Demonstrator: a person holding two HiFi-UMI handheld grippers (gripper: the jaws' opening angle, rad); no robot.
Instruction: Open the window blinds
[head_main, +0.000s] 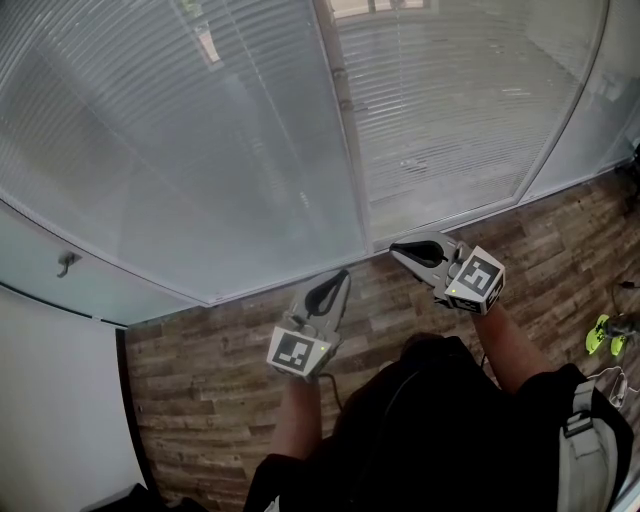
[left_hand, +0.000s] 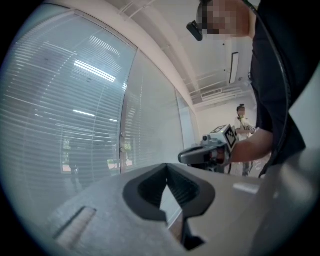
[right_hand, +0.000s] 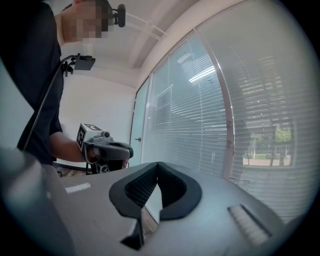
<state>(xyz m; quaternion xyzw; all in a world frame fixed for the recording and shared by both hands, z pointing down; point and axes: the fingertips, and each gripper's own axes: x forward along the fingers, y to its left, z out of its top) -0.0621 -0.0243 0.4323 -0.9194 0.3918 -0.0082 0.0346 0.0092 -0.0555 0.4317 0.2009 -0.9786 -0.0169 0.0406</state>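
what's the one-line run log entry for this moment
stage: pre-contact | left hand-held gripper: shut, empty | right hand-held gripper: shut, empty | window blinds: lowered, untouched

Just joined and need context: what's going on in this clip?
A person stands on a wood floor facing a window wall, with a gripper in each hand. The left gripper and right gripper are both shut and empty. They point toward the glass on either side of the upright frame post. The window blinds look closed, and neither gripper touches anything yet.
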